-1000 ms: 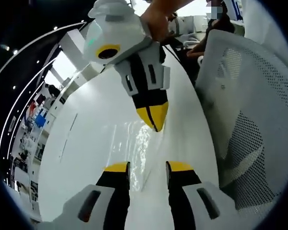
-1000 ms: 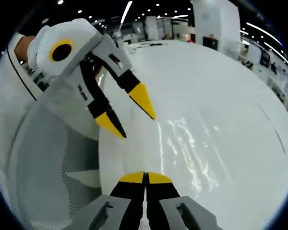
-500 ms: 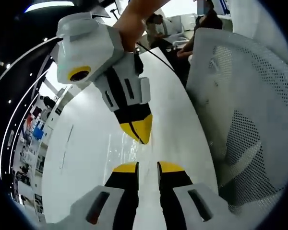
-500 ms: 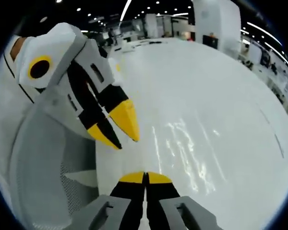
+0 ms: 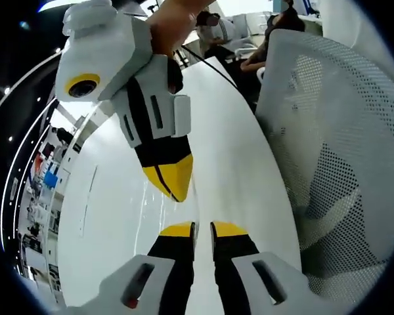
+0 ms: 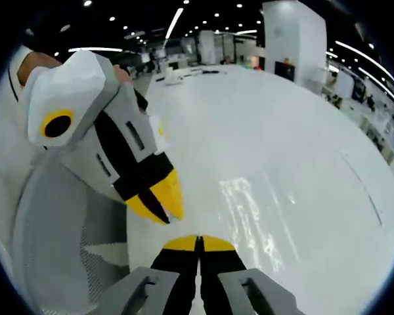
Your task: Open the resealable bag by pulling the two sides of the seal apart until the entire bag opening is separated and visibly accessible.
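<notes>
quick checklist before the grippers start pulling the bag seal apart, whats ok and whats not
1. Right gripper shut at the bag's edge: ok, its yellow tips meet with no gap.
2. Left gripper closed on the other side: not ok, a narrow gap shows between its tips.
3. What the right tips pinch: cannot tell, the clear resealable bag is only glare on the table.
4. Seal parted: cannot tell, no opening is visible.
5. The two grippers close together: ok, their tips nearly meet in both views.
6. White table around the bag free of other items: ok.
</notes>
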Demonstrator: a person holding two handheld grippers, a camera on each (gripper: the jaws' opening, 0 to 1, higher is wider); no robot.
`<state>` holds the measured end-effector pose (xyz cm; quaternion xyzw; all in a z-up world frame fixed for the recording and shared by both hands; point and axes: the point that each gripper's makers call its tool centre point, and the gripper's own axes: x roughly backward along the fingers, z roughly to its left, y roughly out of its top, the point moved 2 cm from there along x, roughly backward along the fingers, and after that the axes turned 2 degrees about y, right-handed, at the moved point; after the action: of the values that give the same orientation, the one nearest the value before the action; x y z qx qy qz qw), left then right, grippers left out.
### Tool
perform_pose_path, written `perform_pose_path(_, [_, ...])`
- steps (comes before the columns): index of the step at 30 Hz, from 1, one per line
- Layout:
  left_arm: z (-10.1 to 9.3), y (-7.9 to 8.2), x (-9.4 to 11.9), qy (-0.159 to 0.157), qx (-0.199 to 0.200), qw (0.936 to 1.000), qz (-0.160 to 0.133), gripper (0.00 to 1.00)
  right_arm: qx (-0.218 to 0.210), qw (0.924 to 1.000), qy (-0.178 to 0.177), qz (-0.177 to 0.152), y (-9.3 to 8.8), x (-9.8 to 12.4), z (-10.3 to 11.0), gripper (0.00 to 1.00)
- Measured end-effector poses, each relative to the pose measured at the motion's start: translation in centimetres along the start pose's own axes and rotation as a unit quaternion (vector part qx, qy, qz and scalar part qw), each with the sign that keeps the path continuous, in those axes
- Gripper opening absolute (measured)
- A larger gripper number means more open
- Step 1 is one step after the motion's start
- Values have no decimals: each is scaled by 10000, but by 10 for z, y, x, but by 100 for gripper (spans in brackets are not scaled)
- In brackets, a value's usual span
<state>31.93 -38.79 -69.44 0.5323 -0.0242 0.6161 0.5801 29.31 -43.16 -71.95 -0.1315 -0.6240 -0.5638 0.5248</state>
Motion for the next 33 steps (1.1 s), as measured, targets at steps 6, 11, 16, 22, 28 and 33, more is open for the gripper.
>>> perform_pose_path(6, [2,0,-3,-54,53,9999,82,3,296,9995,-37,-62,7,2,-1,0])
perform_pose_path(11, [-2,-1,-7,-112,-96,9996,223,0,163,9992,-171,-328,17,7,-8,0])
perform_pose_path(16, [3,-10,-18,-149,-99,9984,531,0,190,9954,-543,-762,37,23,-19,0])
perform_pose_path(22, [14,-7,-22,-160,-272,9975,633,0,399,9825,-1467,-1080,49,37,-33,0])
perform_pose_path(28, [18,-5,-21,-160,-245,9974,665,0,564,9676,-1968,-1478,62,51,-37,0])
perform_pose_path(33, [19,-6,-21,-170,-267,9970,709,0,906,9493,-2442,-1759,74,65,-41,0])
